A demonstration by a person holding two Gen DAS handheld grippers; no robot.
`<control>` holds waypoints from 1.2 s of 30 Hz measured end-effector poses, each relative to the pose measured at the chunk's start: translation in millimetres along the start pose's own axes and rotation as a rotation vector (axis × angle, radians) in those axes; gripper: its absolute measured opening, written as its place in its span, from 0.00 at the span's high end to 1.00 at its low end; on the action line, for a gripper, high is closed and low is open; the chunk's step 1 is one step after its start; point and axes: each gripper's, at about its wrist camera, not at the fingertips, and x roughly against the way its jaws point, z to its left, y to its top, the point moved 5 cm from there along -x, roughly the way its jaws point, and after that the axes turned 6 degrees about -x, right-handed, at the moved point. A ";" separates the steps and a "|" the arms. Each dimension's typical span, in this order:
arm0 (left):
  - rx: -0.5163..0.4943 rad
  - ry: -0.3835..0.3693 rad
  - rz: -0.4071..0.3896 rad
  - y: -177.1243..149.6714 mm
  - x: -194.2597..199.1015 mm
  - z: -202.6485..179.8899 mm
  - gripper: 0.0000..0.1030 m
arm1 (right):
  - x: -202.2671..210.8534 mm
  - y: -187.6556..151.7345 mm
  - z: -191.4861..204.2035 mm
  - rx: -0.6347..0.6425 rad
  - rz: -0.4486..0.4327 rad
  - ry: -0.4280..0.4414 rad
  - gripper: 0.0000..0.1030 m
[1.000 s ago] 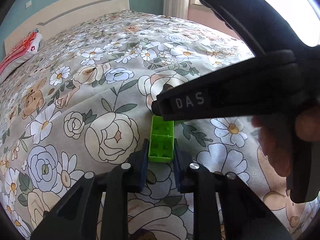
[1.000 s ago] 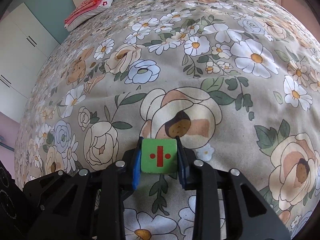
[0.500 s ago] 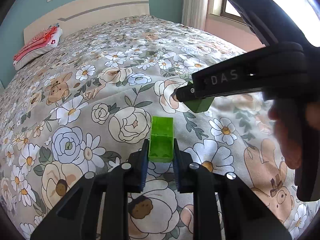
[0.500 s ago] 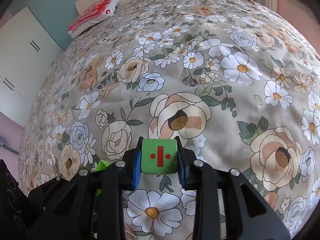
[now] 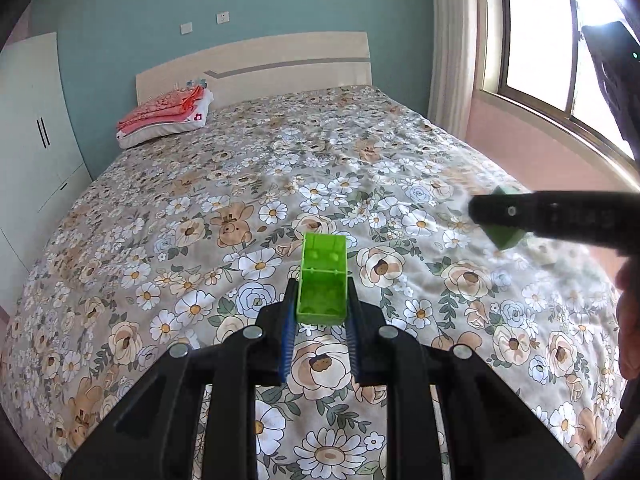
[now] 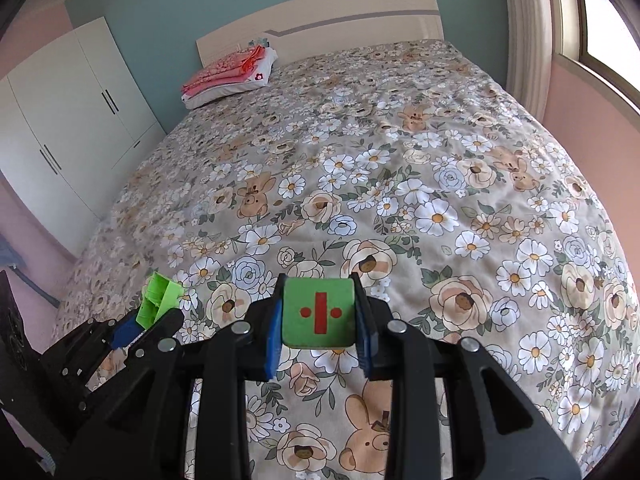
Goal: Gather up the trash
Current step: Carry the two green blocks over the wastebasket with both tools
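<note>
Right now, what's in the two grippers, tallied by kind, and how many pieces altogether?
Hollow green plastic brick, in the left gripper: 1
Green cube with red markings, in the right gripper: 1
Total: 2

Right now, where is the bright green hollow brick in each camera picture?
Left wrist: green hollow brick at centre, pinched in the left claw.
Right wrist: lower left, sticking up from that claw.
Shared landmark: red folded blanket by the headboard.

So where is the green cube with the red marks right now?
The green cube is clamped between the right gripper jaws, held above the floral bedspread; the left gripper is at its left.
</note>
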 end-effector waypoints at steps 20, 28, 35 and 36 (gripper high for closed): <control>0.037 0.253 -0.272 1.6 305.8 -6.3 0.77 | 316.7 -77.4 72.7 0.186 -0.253 0.053 0.70; 0.050 0.309 -0.309 -36.7 377.5 -10.1 0.77 | 392.7 -137.0 88.9 0.264 -0.292 0.063 0.70; 0.013 0.336 -0.311 -82.0 405.9 -17.3 0.77 | 414.0 -195.4 85.6 0.340 -0.275 0.038 0.70; 0.009 0.325 -0.306 -88.7 408.1 -18.5 0.77 | 415.7 -204.3 83.6 0.351 -0.272 0.035 0.70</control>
